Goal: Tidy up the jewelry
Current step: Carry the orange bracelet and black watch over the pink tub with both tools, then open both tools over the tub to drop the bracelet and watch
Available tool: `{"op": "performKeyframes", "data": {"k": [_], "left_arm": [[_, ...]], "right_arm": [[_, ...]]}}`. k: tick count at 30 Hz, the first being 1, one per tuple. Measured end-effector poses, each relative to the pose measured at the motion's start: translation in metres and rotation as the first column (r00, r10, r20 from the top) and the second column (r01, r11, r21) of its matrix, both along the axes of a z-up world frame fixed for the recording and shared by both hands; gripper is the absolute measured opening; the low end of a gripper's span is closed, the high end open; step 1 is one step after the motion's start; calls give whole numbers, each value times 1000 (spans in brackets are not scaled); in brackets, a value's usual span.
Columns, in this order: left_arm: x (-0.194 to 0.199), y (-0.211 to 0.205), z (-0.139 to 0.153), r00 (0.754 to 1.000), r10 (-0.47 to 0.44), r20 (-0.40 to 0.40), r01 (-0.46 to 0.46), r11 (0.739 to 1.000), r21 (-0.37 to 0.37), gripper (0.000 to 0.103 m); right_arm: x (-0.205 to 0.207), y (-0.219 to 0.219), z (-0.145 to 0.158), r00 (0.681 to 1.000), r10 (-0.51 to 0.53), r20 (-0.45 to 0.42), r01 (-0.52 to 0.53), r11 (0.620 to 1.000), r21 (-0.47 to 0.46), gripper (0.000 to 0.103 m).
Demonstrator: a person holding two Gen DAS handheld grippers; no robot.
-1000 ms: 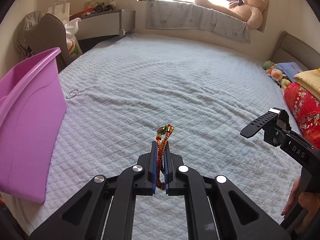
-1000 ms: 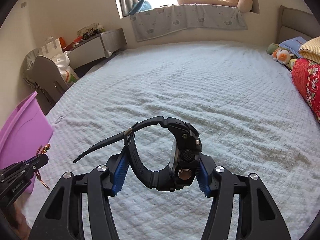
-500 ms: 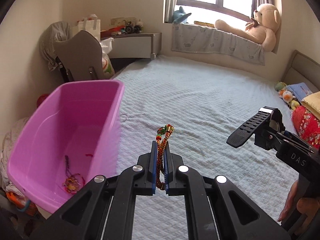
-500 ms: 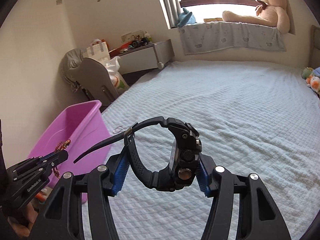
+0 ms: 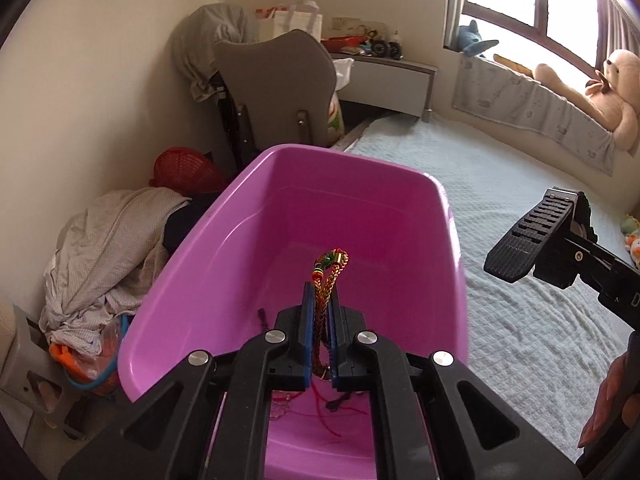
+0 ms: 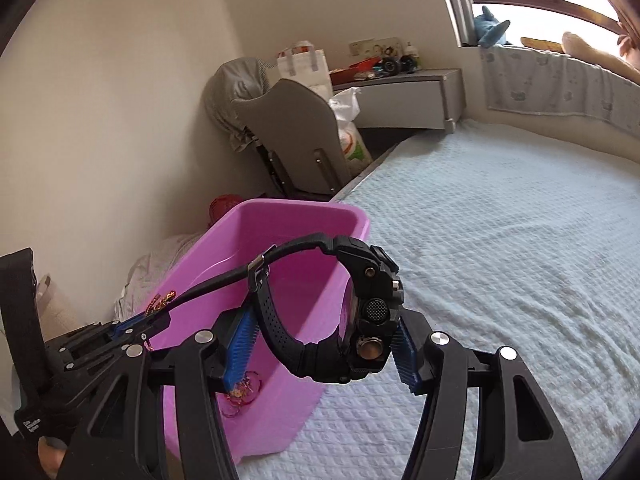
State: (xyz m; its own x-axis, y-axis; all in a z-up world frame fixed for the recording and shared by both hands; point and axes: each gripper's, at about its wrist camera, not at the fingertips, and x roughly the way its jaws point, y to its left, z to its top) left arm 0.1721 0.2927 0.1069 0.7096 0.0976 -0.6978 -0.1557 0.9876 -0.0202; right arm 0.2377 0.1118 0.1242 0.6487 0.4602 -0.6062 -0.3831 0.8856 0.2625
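Hovering over the pink plastic tub (image 5: 404, 216), left hand-held gripper (image 5: 320, 312) is clamped on the braided red-gold bracelet (image 5: 326, 280); part the jaws here, low, so it lands by the jewelry inside. Right hand-held gripper (image 6: 320, 344) pinches the black rubber watch (image 6: 352, 320), beside the tub above the bed (image 6: 500, 220).

Hardly anything I can read here. On my right gripper (image 5: 568, 256), seen from the left wrist camera, a single white letter "D" shows at the picture's right edge — the rest is cut off. My left gripper (image 6: 138, 322) carries small white lettering low on its body — too tiny and tilted to make out.
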Motion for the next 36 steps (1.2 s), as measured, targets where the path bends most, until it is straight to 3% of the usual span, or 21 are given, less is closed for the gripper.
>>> {"op": "performKeyframes", "data": {"k": [8, 22, 25, 27, 28, 29, 32, 36], "left_arm": [[14, 46, -25, 994, 92, -62, -95, 995, -41, 6], [54, 72, -53, 971, 143, -189, -156, 986, -53, 7], [53, 74, -56, 968, 150, -201, -162, 986, -44, 12], [53, 75, -57, 964, 167, -209, -177, 984, -30, 32], [52, 75, -56, 962, 178, -209, -188, 982, -29, 57], [50, 76, -53, 967, 164, -195, -178, 983, -56, 69], [48, 72, -50, 970, 171, -174, -179, 983, -30, 78], [46, 68, -50, 970, 167, -176, -176, 984, -36, 85]], "right_arm": [[44, 74, -22, 993, 82, -82, -87, 994, -65, 56], [101, 110, -62, 975, 66, -212, -102, 981, -163, 57], [112, 110, -67, 971, 40, -237, -83, 981, -175, 57], [115, 109, -67, 972, 28, -235, -74, 980, -187, 59], [115, 109, -67, 971, 28, -236, -76, 977, -197, 59], [114, 111, -67, 973, 30, -231, -81, 973, -217, 61], [110, 113, -66, 978, 26, -208, -81, 961, -265, 63], [105, 105, -59, 986, -3, -169, -40, 968, -249, 70]]}}
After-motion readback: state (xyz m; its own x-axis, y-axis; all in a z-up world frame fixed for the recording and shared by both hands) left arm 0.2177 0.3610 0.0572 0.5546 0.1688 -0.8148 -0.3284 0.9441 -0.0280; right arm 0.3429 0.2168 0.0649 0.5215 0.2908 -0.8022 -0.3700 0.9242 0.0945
